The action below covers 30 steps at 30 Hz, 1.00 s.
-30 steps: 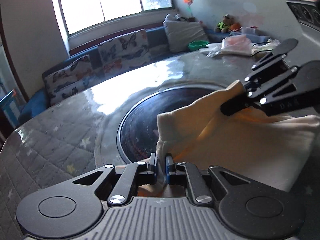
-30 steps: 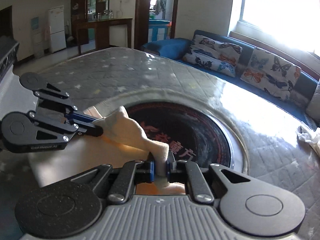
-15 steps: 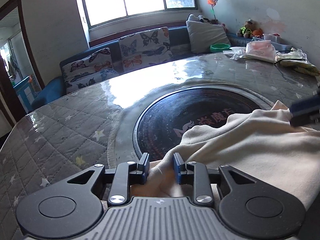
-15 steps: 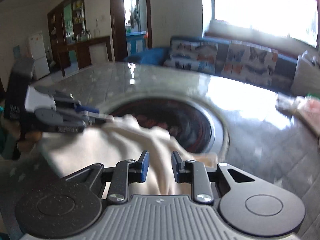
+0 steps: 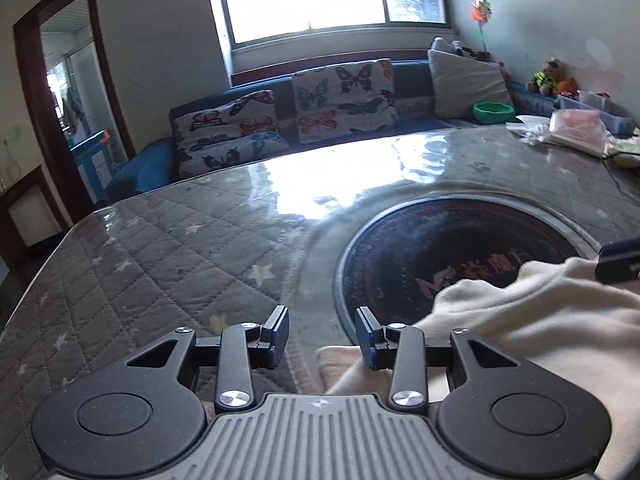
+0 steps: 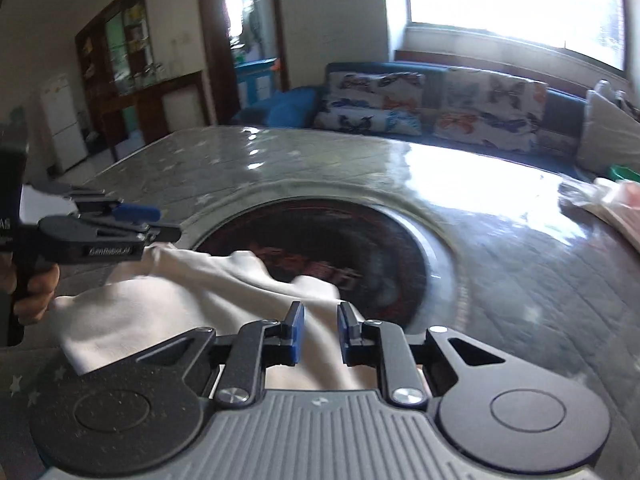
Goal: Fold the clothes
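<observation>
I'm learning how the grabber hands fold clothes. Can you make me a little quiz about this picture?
1. True or false: the left gripper is pinching the cream garment.
2. What does the garment partly cover? A) the sofa B) the dark round plate in the table C) the green bowl
3. Fill in: the right gripper has its jaws ____.

Key:
1. False. Its jaws are apart, with nothing between them.
2. B. The cloth's far edge lies over the plate's near side.
3. Open, hovering over the garment.
</observation>
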### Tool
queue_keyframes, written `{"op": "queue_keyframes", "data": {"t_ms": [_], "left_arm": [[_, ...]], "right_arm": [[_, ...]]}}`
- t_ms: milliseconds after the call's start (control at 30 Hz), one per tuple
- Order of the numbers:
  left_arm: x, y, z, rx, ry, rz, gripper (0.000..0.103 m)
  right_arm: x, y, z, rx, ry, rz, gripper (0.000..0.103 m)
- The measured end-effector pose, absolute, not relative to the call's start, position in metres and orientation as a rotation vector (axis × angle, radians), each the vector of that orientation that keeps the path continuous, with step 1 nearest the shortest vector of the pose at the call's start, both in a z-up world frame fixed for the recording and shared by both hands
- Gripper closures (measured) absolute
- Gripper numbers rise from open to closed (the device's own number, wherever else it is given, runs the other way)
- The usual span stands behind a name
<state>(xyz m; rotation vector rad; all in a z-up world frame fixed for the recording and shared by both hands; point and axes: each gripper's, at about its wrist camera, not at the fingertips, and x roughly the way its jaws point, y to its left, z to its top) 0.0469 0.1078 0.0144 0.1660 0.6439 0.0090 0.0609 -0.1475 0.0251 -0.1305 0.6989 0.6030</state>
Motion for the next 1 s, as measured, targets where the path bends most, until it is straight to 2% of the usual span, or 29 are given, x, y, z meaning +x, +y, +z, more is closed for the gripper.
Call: {"op": "queue_keyframes", "data": {"t_ms": [233,500,567,633,767,800,833,933,1000], "left_arm": [[0.027,0.132,0.027,0.105,0.625,0.019,0.062],[0.009,0.124,0.019,0.085,0.658,-0.072,0.063],[0.009,0.121,0.017,0.083,0.664,-0.082,0.063],[0.005,0.122,0.019,0.067,0.655,-0.094,0.063],[-0.002,0.122,0.018,0.051,0.661,-0.111,0.064],[-0.002,0.122,0.017,0.048,0.669,-0.112,0.067],[-0.001,0.123,0.014,0.044,0.680,-0.109,0.076],[-0.001,0.123,0.011,0.018,0.679,-0.120,0.092],[-0.002,0.121,0.014,0.042,0.657,-0.120,0.095]], "right_arm": [[0.079,-0.119,0.008,-0.178,0.736,0.569,0.086],[0.068,-0.111,0.019,-0.139,0.696,0.597,0.074],[0.066,-0.105,0.016,-0.139,0.699,0.607,0.074],[0.061,-0.102,0.014,-0.139,0.690,0.609,0.068],[0.052,-0.102,0.011,-0.126,0.673,0.636,0.067],[0.052,-0.102,0.009,-0.125,0.674,0.639,0.066],[0.051,-0.102,0.009,-0.125,0.674,0.640,0.064],[0.050,-0.102,0.008,-0.121,0.672,0.643,0.056],[0.050,-0.101,0.006,-0.128,0.674,0.647,0.053]]}}
